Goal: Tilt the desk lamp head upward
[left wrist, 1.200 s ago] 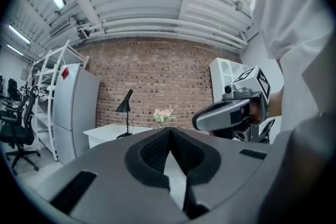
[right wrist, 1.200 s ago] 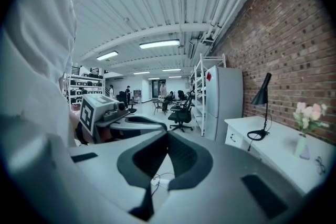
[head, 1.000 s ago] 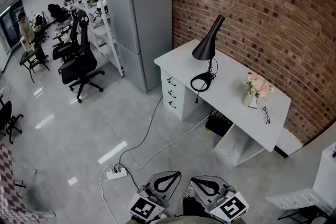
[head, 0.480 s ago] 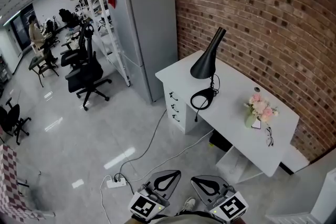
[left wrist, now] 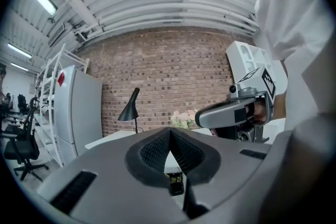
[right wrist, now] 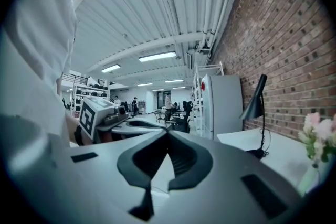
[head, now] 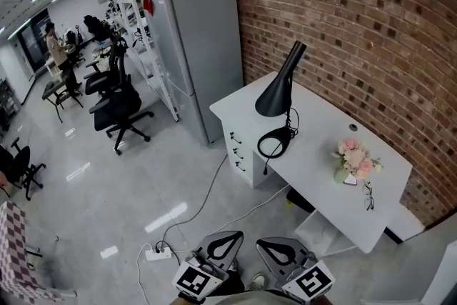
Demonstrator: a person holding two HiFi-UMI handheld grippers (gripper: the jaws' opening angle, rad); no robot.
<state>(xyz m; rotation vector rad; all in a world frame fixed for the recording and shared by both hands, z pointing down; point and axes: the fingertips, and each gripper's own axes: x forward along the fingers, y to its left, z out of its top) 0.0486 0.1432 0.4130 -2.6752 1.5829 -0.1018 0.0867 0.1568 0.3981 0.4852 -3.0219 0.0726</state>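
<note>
A black desk lamp stands on a white desk against the brick wall, its cone head angled downward over a ring-shaped base. The lamp is small and far off in the left gripper view and in the right gripper view. My left gripper and right gripper sit side by side at the bottom of the head view, over the floor and well short of the desk. Both are shut with nothing between the jaws.
A vase of pink flowers and glasses lie on the desk's right half. A grey fridge stands left of the desk, with shelving and office chairs beyond. A power strip and cables lie on the floor ahead.
The head view has shifted: the lamp and desk now sit lower in the picture and look slightly nearer. Both grippers stay shut at the bottom edge.
</note>
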